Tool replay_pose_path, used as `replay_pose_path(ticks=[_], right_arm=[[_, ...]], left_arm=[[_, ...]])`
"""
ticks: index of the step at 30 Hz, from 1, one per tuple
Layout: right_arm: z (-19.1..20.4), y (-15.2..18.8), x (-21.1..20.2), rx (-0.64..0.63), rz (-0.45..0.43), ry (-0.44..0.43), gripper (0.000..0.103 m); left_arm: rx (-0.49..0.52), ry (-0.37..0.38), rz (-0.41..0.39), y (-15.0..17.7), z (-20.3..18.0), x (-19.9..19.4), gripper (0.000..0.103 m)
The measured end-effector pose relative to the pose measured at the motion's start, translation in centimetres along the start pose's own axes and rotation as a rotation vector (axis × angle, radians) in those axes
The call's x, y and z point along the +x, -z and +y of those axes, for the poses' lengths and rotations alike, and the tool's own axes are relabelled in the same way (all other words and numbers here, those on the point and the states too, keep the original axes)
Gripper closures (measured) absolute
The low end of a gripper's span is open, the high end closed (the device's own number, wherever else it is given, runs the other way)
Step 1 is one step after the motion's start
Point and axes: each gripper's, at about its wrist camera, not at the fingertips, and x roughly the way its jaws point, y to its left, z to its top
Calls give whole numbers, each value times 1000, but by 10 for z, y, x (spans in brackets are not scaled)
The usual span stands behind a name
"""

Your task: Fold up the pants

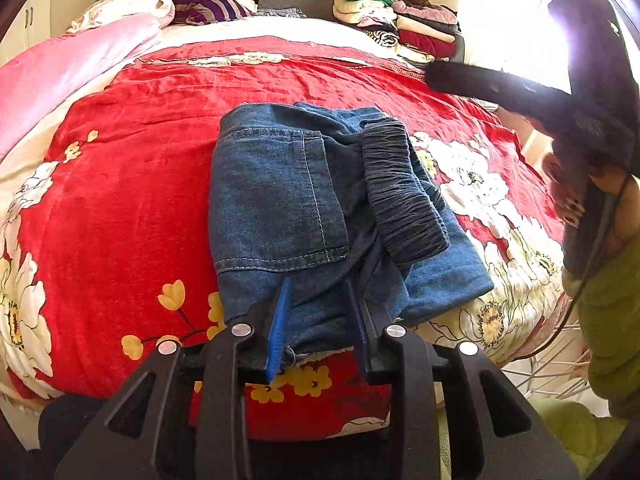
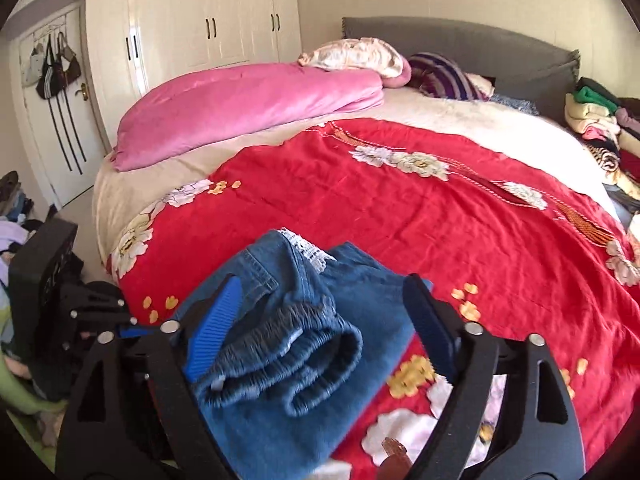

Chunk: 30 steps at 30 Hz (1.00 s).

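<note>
Left wrist view: folded denim pants [image 1: 288, 208], elastic waistband atop, left fingers [image 1: 320, 320] clamping its edge, right fingers [image 2: 320, 320] wide.

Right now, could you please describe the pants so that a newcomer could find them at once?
Start at the big bed with the red floral cover. Near its front edge lies a folded bundle of blue denim, the pants. Their gathered elastic waistband lies on top, and they are the only denim there, apart from the clothes pile by the headboard.
</note>
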Motion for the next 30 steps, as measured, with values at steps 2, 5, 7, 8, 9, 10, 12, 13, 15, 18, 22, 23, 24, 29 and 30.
replay_pose_path(ticks=[2,5,7,8,9,10,12,13,15,18,22,23,24,29,30], right_arm=[[0,5,-7,-1,-6,9,24],[-1,14,-16,5,-10,17,23],[-1,22,-22,8,-5,23,23],[-1,25,-24,10,0,28,23],[-1,29,-27,12,5,32,23],[0,32,-29,10,8,33,23],[2,38,-35,-3,14,43,22],[2,41,-37,-8,15,48,22],[5,47,-42,-28,22,54,19],[8,56,-45,-51,45,57,18],[5,69,-38,-10,81,48,18],[3,70,-36,3,83,53,18],[1,72,-34,24,85,59,18],[-9,72,-26,95,76,83,18],[-11,72,-25,105,74,83,18]], left_arm=[[-2,-1,-2,0,0,-1,72],[-5,-1,-4,0,0,-3,64],[-6,3,-6,0,0,-5,56],[-6,3,-7,0,-1,-6,53],[-4,1,-9,0,-2,-7,53],[-2,-1,-10,0,-2,-7,52],[-3,-2,-10,0,-3,-9,48],[-5,-3,-12,0,-3,-10,45],[-6,-8,-21,-1,-3,-15,40],[-14,-18,-42,-3,-1,-23,38],[-31,-34,-65,-6,5,-30,26],[-36,-41,-69,-7,6,-31,25],[-40,-44,-69,-7,7,-31,25],[-62,-63,-64,-9,15,-27,24],[-65,-66,-63,-9,16,-25,23]])
